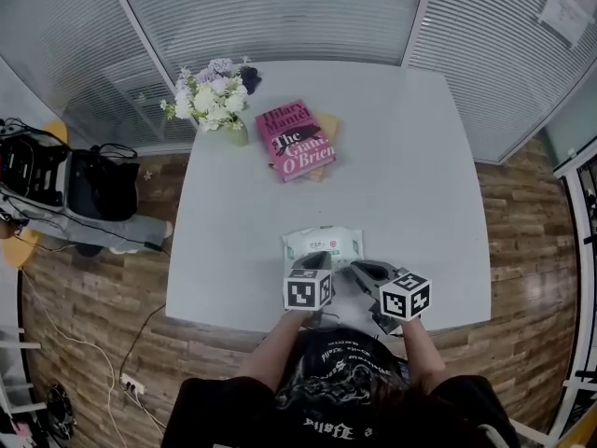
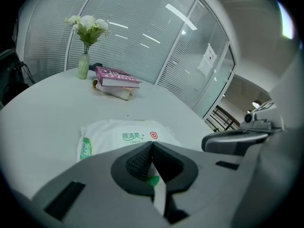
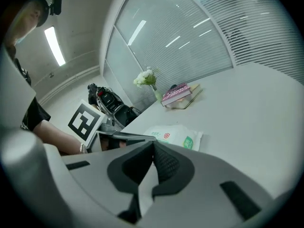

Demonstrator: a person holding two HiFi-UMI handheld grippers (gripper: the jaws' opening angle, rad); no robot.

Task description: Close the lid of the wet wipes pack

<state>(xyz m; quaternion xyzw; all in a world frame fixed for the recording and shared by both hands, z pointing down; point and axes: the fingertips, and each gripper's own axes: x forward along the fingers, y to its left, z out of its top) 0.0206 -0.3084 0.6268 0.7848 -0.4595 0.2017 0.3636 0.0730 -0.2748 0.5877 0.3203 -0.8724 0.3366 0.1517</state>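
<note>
The wet wipes pack (image 1: 323, 245) is a flat white pouch with green print, lying near the front edge of the white table (image 1: 420, 157). My left gripper (image 1: 321, 261) hovers over the pack's near edge. In the left gripper view its jaws (image 2: 152, 144) are shut and empty, with the pack (image 2: 118, 137) just beyond the tips. My right gripper (image 1: 356, 270) is to the right of the pack, tilted, and also shut on nothing (image 3: 153, 144). In the right gripper view the pack (image 3: 175, 136) lies ahead and the left gripper (image 3: 121, 137) is at the left. No lid shows.
A pink book (image 1: 295, 140) rests on another book at the table's far middle. A vase of white flowers (image 1: 213, 96) stands at the far left corner. Bags and cables (image 1: 65, 180) lie on the wooden floor to the left. Glass walls with blinds surround the table.
</note>
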